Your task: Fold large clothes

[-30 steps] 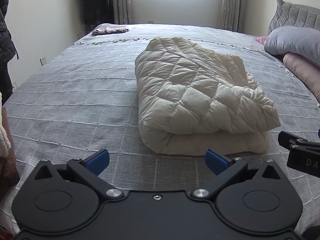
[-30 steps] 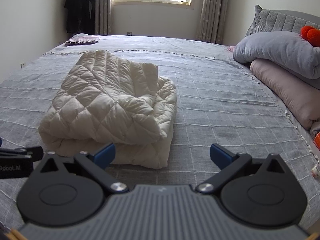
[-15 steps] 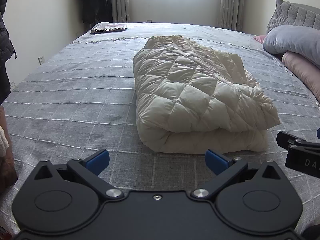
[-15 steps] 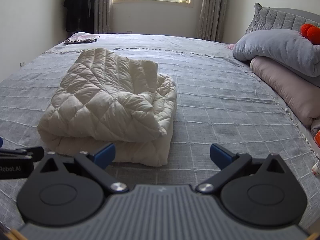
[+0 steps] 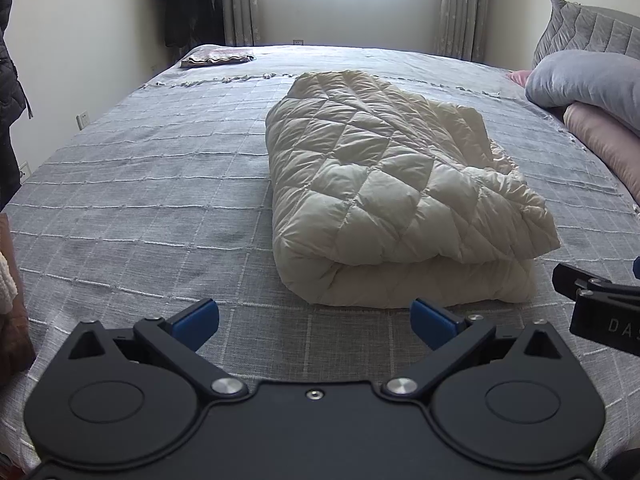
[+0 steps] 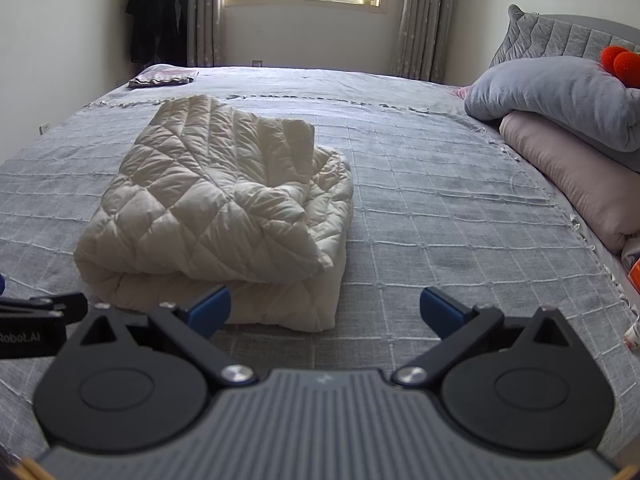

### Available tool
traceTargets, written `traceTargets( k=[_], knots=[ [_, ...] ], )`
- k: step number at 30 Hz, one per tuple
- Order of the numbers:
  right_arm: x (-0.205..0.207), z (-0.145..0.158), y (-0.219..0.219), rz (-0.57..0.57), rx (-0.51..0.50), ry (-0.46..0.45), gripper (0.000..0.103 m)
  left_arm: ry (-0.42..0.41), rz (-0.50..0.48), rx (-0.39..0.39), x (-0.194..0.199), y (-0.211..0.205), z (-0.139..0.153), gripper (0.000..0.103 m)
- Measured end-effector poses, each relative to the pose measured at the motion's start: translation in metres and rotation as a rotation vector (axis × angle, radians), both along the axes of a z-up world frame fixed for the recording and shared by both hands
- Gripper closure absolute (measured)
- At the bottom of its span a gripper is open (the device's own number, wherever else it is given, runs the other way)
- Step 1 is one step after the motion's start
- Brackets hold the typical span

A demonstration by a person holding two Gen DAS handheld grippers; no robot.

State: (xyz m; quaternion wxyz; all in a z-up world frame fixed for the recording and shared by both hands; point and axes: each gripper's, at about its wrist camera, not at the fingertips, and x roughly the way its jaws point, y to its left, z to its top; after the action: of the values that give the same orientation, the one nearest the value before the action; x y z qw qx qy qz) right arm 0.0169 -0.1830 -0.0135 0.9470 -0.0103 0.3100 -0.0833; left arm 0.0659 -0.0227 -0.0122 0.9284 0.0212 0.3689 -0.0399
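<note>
Both tools, left (image 5: 315,317) and right (image 6: 325,307), gape wide, empty; puffy cream quilted coat (image 5: 394,188) folded on grey bed (image 5: 140,200) may spring open if nudged.

Lying folded into a thick, puffy bundle on the grey bed: cream quilted jacket (image 5: 384,184) (image 6: 224,208).

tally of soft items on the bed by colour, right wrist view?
Cream: 1, the folded quilted jacket
Grey: 1, the grey pillow
Pink: 1, the pink pillow
Patterned: 1, the small folded cloth at the far corner
Red: 1, the red plush item, partly cut off
Total: 5
</note>
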Motion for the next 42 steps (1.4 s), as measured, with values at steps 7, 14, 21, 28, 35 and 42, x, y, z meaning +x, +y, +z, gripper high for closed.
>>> traceTargets(
  k=[7, 14, 21, 28, 35, 42],
  knots=[
    [-0.0003, -0.0007, 0.0009, -0.003, 0.0, 0.0, 0.0, 0.001, 0.0, 0.002, 0.0002, 0.0002, 0.0, 0.0],
    [-0.0003, -0.0022, 0.0017, -0.003, 0.001, 0.004, 0.0, 0.001, -0.002, 0.002, -0.0003, -0.0004, 0.0001, 0.0],
    [-0.0001, -0.0023, 0.0013, -0.004, 0.002, 0.004, 0.0, 0.002, 0.001, 0.002, -0.0011, -0.0012, -0.0005, 0.0],
    [0.0, -0.0029, 0.0012, -0.004, 0.002, 0.002, 0.0, 0.001, 0.0, 0.004, -0.0008, -0.0016, -0.0007, 0.0],
    [-0.0004, -0.0025, 0.0013, -0.004, 0.003, 0.002, 0.0, -0.001, 0.002, 0.002, -0.0009, -0.0017, -0.0002, 0.0],
    [-0.0002, -0.0025, 0.0018, -0.004, 0.003, 0.003, 0.0, 0.0, 0.002, 0.003, -0.0009, -0.0016, -0.0004, 0.0]
  ],
)
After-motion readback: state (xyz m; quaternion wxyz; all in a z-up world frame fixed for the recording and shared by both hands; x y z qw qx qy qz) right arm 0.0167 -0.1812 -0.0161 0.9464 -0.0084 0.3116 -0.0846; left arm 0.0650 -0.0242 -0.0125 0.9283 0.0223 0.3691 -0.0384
